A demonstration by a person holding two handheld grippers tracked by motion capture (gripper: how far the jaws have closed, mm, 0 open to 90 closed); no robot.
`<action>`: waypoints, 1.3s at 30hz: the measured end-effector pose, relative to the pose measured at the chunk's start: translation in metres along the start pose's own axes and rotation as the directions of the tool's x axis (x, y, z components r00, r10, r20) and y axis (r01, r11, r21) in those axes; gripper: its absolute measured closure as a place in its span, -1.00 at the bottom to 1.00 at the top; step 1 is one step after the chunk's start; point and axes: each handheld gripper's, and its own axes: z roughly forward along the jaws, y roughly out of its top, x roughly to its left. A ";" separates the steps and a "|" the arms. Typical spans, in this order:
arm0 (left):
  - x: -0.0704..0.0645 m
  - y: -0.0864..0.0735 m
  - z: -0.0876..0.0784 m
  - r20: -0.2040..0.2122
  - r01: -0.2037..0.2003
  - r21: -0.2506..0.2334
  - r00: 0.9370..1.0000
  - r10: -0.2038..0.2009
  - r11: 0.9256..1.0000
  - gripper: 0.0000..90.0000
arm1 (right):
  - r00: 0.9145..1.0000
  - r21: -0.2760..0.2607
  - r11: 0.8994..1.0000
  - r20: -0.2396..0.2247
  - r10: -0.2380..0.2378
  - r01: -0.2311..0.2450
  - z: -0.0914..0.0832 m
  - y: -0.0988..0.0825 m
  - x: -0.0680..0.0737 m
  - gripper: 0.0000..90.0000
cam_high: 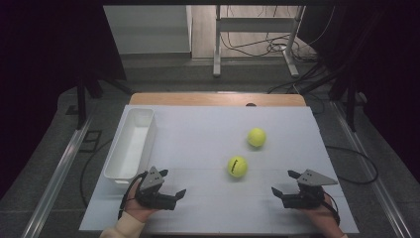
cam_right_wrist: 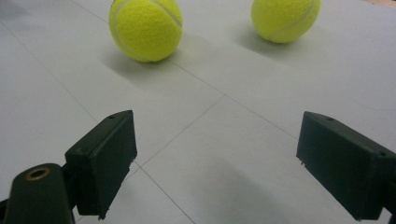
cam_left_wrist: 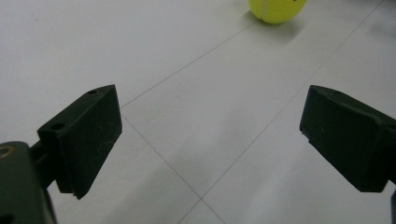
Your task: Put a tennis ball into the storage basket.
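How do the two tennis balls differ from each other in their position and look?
The near ball lies closer to both grippers; the far ball lies farther back and more to the right. In the high view, the near ball shows dark print on top, while the far ball shows none. Both are yellow-green, look the same size, rest on the white table, and are untouched.
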 end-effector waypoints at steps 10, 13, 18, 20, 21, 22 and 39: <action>-0.006 0.010 0.000 -0.001 0.017 -0.010 1.000 -0.017 1.000 -0.86 | 1.000 -0.006 1.000 -0.011 0.011 -0.011 0.000 0.000 -0.001 -0.72; -0.006 0.015 0.000 0.002 0.023 -0.013 1.000 -0.023 1.000 -0.85 | 1.000 -0.006 1.000 -0.014 0.012 -0.012 0.000 0.000 -0.001 -0.72; -0.007 0.021 0.003 0.005 0.021 -0.011 1.000 -0.021 1.000 -0.85 | 1.000 -0.011 1.000 -0.013 0.011 -0.011 -0.001 0.000 -0.001 -0.72; -0.008 0.024 0.003 0.006 0.015 -0.011 1.000 -0.015 1.000 -0.85 | 1.000 -0.010 1.000 -0.009 0.012 -0.012 -0.001 0.000 -0.001 -0.72; -0.008 0.025 0.004 0.007 0.013 -0.012 1.000 -0.012 1.000 -0.85 | 1.000 -0.008 1.000 -0.008 0.012 -0.012 -0.001 0.000 -0.001 -0.72; -0.009 0.026 0.004 0.004 0.006 -0.013 1.000 -0.006 1.000 -0.85 | 1.000 -0.008 1.000 -0.010 0.014 -0.014 -0.001 0.000 -0.001 -0.72; -0.012 0.044 0.011 0.042 -0.008 -0.019 0.999 0.009 1.000 -0.85 | 1.000 -0.001 1.000 -0.001 0.010 -0.010 0.000 0.000 0.000 -0.72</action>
